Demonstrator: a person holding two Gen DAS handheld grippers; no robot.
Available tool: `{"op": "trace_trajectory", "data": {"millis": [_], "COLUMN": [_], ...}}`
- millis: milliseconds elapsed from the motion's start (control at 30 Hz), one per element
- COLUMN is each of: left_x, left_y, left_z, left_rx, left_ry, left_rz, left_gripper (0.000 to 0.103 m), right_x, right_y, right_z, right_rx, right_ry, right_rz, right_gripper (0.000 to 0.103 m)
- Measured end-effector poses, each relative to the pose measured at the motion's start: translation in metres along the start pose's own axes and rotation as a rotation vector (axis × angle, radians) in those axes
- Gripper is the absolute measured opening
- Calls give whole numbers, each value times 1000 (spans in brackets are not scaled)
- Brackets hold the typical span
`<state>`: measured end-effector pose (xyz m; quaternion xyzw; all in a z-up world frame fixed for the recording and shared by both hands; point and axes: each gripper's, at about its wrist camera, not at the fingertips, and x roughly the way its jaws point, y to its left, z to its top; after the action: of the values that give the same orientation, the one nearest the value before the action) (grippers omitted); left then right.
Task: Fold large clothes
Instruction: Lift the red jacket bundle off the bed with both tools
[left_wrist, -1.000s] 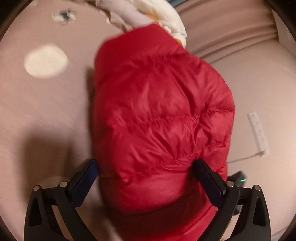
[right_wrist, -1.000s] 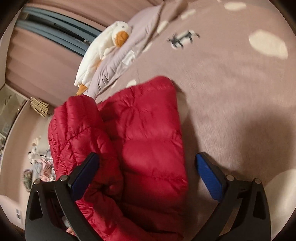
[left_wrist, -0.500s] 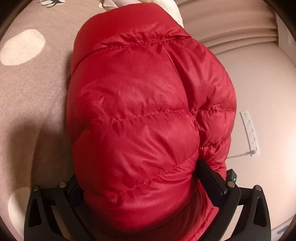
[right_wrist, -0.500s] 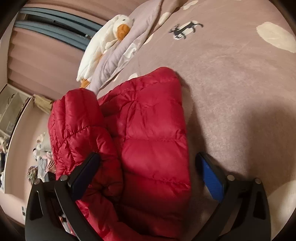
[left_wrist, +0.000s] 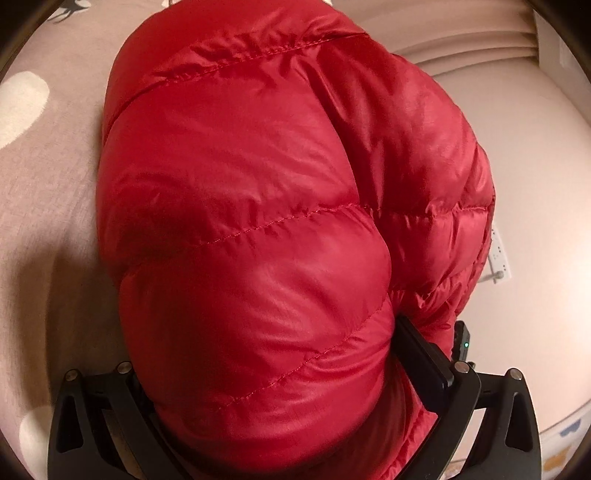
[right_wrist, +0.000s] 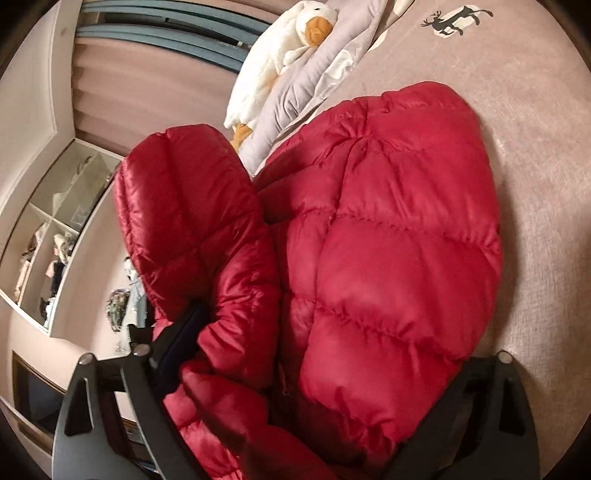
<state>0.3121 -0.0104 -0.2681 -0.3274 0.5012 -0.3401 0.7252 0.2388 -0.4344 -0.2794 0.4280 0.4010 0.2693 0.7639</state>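
Left tongs (left_wrist: 266, 369): wide open around red puffer jacket (left_wrist: 258, 221)
Right tongs (right_wrist: 325, 376): wide open around jacket
Jacket: on bed (right_wrist: 535, 129)

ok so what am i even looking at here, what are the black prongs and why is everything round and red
The black prongs are handheld two-finger grippers, one in each of a person's hands; no robot. Each carries a fisheye camera looking along its fingers, hence the round pictures. One picture is from the left gripper, the other from the right gripper. The red is a puffy quilted jacket lying on a pinkish bedspread, bulging between both grippers' wide-set fingers. A white plush duck lies beyond it.
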Motion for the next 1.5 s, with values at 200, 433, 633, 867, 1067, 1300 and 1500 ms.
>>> {"op": "trace_trajectory", "data": {"millis": [200, 433, 633, 867, 1067, 1300, 1500], "left_x": [-2, -8, -19, -59, -102, -142, -156], "left_y": [-12, -39, -53, -62, -85, -82, -69], "left_z": [-2, -8, -8, -4, -10, -17, -32], "left_rx": [60, 140, 192, 247, 314, 362, 347], "left_ry": [-64, -111, -120, -199, -289, -355, -399], "left_rz": [51, 101, 99, 48, 31, 8, 24], "left_gripper": [100, 94, 94, 94, 94, 94, 94], "right_x": [-3, -8, -16, -25, -35, -38, -24], "right_y": [-4, -1, 7, 43, 84, 124, 133], "right_z": [0, -3, -4, 1, 3, -6, -3], "right_rx": [5, 3, 2, -79, -175, -283, -304], "right_ry": [1, -20, -28, -68, -117, -136, -119], "right_rz": [26, 55, 115, 208, 281, 329, 353], "right_gripper": [78, 67, 65, 65, 65, 67, 67]}}
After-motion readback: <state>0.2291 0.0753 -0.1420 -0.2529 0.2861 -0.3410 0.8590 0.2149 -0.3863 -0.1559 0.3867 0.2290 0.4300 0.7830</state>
